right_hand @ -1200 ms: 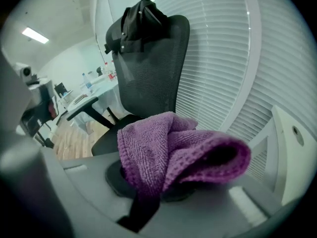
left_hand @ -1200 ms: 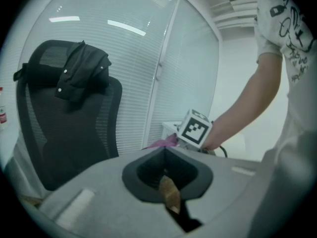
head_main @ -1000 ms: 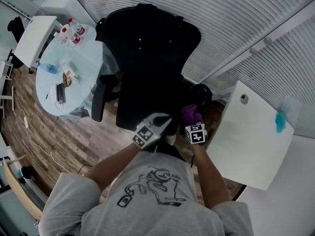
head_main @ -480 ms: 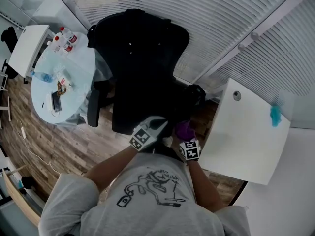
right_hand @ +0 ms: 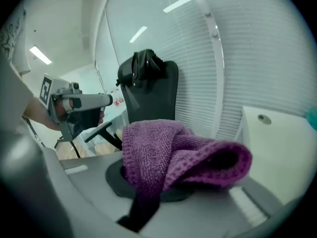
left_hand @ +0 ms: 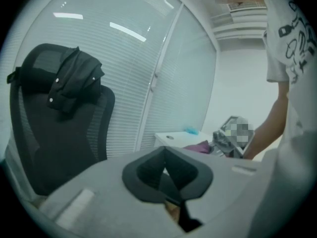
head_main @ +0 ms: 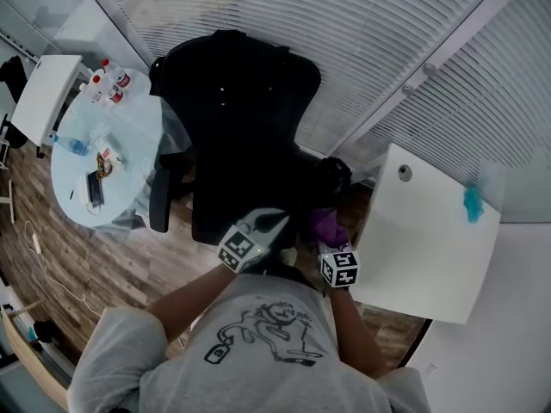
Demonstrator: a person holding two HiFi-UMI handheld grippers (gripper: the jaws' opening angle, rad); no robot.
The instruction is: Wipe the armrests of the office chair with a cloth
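Though no wiping contact shows yet, the right tool (head_main: 329, 237) is clenched on a bunched purple cloth (right_hand: 173, 155), which spills over its jaws and hangs in the air close to the person's body. Just left of it, the left tool (head_main: 282, 220) has its jaws pressed together with nothing between them. Beyond both stands the black office chair (head_main: 245, 119), with a dark jacket (left_hand: 74, 78) draped over its headrest. What appears to be its right armrest (head_main: 334, 175) lies nearest the cloth, and the left armrest (head_main: 159, 198) is well apart. A white surface (head_main: 430, 248) sits at the right. This looks like the approach step: next, the cloth likely needs lowering flat onto the right armrest, then dragging along its pad.
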